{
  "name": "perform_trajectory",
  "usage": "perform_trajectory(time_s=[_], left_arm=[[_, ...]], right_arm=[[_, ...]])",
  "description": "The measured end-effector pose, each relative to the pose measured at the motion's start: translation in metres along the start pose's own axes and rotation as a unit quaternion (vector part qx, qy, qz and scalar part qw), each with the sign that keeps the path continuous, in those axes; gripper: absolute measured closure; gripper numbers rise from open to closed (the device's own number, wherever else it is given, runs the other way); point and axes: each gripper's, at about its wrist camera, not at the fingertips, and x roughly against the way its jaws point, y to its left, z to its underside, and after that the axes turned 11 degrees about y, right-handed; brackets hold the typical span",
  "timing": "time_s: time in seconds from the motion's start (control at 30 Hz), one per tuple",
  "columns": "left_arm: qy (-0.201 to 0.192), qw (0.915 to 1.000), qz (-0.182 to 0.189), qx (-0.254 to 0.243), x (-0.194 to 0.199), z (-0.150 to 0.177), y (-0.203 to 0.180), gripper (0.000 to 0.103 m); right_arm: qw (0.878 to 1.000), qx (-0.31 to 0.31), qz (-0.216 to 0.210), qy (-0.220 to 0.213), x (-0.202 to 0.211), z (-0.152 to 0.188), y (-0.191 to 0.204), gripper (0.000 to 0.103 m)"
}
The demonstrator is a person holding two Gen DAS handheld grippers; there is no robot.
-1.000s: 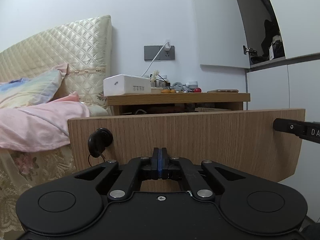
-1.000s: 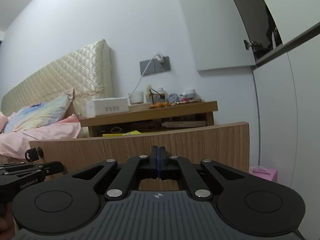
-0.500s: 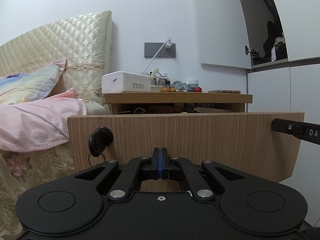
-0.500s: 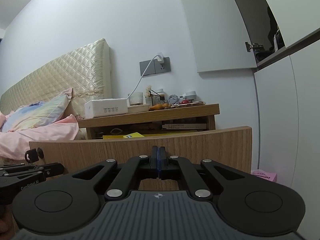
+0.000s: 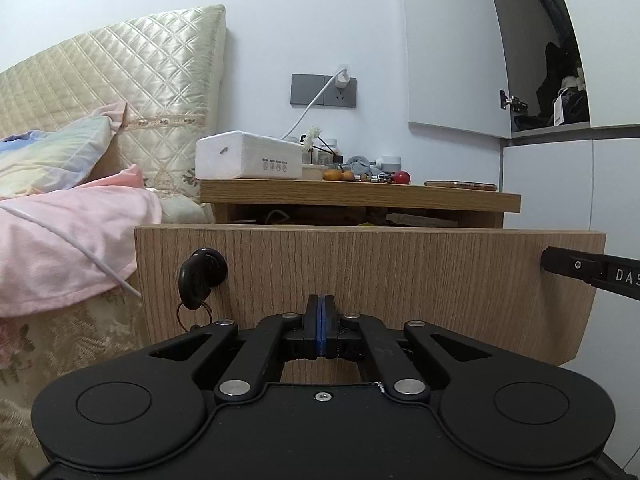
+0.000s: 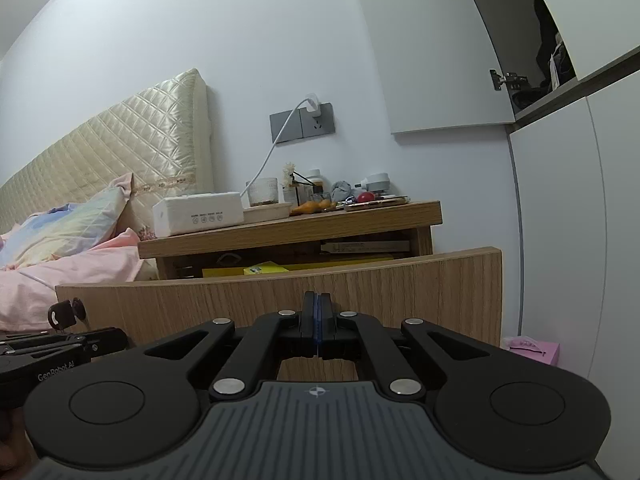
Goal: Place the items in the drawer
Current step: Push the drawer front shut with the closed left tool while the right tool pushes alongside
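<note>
- Since both grippers are empty w/ fingers pressed together, you've got nothing in hand yet: left gripper and right gripper both sit low, right up against the drawer front.
- The drawer is pulled out below the nightstand top; a yellow box already lies inside, seen at 12 o'clock in the right view.
- Items you could stow sit on the top, approx 12–1 o'clock in the left view:
  - White tissue pack: light, soft, will squash. Take it across the narrow side, gentle squeeze.
  - Phone: flat, stiff, slick, prob. heaviest. Pinch by the long edges; can't get under it w/o sliding it to the table edge.
  - Red ball and orange bits: small, round, will roll. Close on the middle, slowly.
  - Glass cup on the tray: fragile, don't bump it; charger cable hangs close by.
- Key in the lock hangs at 10 o'clock from the left fingers; keep clear, it swings.
- You'll need to lift well above the drawer front before reaching in.
</note>
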Motion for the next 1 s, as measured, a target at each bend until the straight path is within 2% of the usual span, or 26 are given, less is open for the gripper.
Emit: perform_trajectory(time_s=[0.4,1.0], left_arm=[[0.023,0.9997,-0.007,-0.005,-0.04,-0.02,0.001,0.103],[0.036,0.9991,-0.011,-0.018,-0.097,-0.047,0.004,0.102]], right_arm=[[1.0,-0.01,0.0,0.021,-0.037,-0.014,-0.011,0.103],[0.999,-0.025,0.008,0.02,-0.091,-0.029,-0.029,0.103]])
